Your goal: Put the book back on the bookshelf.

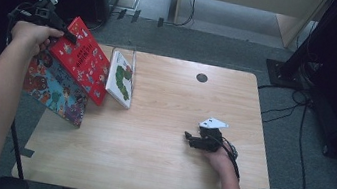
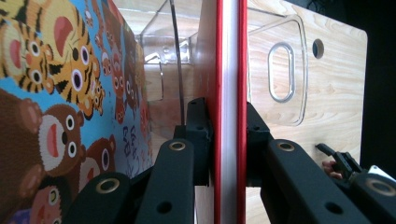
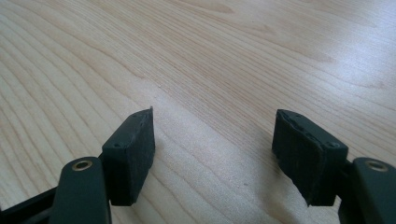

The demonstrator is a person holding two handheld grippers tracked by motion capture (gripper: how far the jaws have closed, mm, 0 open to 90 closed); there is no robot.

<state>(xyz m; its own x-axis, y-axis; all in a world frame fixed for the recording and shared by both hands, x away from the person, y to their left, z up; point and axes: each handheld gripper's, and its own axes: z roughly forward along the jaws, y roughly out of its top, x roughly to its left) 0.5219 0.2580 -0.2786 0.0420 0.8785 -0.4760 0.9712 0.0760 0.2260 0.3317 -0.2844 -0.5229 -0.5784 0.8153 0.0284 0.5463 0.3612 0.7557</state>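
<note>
So my left claw (image 2: 229,140) is clamped on the red book (image 2: 229,70), held off the worktop's (image 1: 156,163) left edge. Right beside it: the animal-cover book (image 2: 60,116) on one side, clear plastic holder (image 2: 280,70) ahead. My right claw (image 3: 212,149) sits released over bare wood, plenty of room around.

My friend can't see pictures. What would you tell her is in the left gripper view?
The left gripper has its two black jaws shut on the edge of a thin red book, seen end on. Beside it on the left is a book with cartoon tigers and bears, and behind stand a clear plastic holder and the wooden table.
</note>
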